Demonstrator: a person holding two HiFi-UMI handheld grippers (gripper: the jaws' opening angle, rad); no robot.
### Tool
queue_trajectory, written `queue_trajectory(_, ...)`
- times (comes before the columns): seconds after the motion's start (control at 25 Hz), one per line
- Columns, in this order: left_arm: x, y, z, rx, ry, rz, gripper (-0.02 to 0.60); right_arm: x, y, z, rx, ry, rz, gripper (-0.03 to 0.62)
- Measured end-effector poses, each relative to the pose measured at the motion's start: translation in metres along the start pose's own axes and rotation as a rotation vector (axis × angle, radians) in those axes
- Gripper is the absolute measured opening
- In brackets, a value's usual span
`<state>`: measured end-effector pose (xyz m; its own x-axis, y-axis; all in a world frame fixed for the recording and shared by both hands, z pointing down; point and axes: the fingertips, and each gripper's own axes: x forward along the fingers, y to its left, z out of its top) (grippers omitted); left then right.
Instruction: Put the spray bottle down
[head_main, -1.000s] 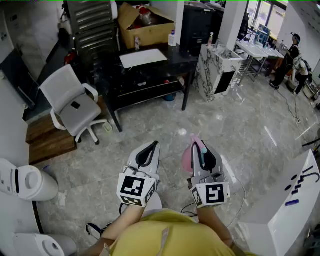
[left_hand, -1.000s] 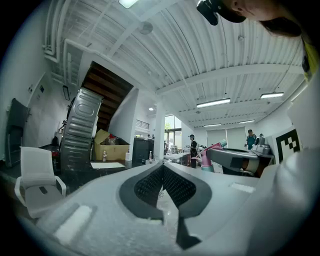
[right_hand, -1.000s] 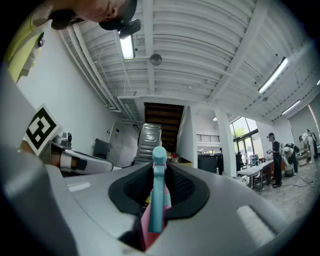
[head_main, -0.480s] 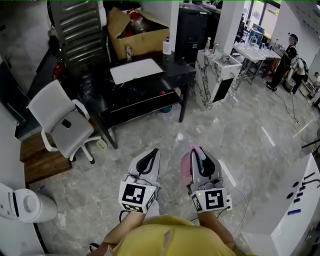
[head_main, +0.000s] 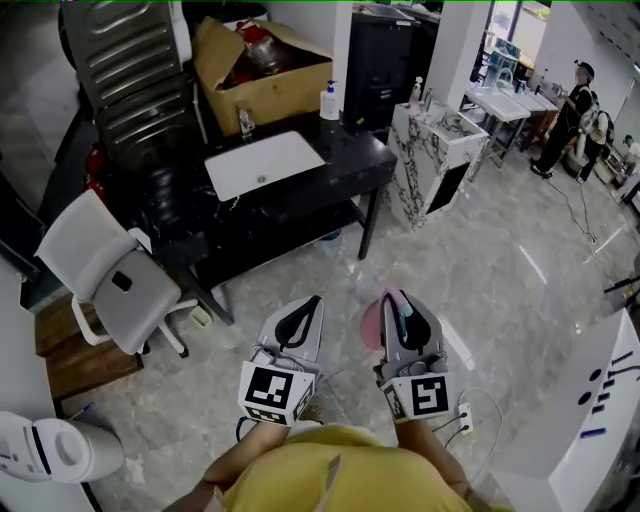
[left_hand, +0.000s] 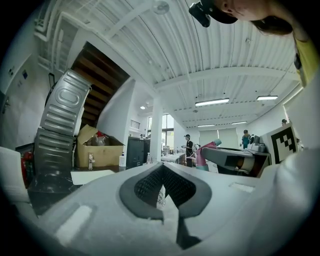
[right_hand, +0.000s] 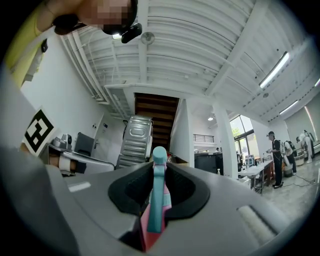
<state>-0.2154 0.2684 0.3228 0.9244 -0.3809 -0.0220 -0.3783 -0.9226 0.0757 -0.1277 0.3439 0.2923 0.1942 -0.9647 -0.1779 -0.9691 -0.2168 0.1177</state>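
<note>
My right gripper (head_main: 400, 298) is shut on a pink spray bottle (head_main: 371, 325) with a teal trigger. It holds the bottle in the air above the marble floor. In the right gripper view the spray bottle (right_hand: 158, 202) stands upright between the dark pads, its teal head sticking out past the right gripper (right_hand: 159, 167). My left gripper (head_main: 311, 301) is alongside it to the left. Its pads meet at the tip with nothing between them, as the left gripper (left_hand: 162, 168) view shows. Both point toward a black table (head_main: 345, 160) ahead.
A white slab (head_main: 262, 165), a cardboard box (head_main: 265, 75) and a pump bottle (head_main: 327, 100) are on the table. A white office chair (head_main: 115, 280) stands left, a marble-patterned cabinet (head_main: 440, 150) right. People (head_main: 580, 95) stand far right. A white board (head_main: 590, 400) is near right.
The whole view has advanced toward the black table, which now sits nearer and lower in frame. Both grippers keep the same pose, and the bottle stays in the right one.
</note>
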Motion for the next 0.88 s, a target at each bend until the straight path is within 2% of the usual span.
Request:
queue_trajectory(0.56,0.083,0.054,-0.019,-0.044,0.035,-0.025,0.002,0.090,-0.033,-0.039,0.015,0.051,0.001,0.064)
queue_trajectory(0.88,0.165,0.093,-0.022,-0.044,0.031,-0.018,0.002,0.173,-0.079,-0.064,0.031,0.033,0.020,0.064)
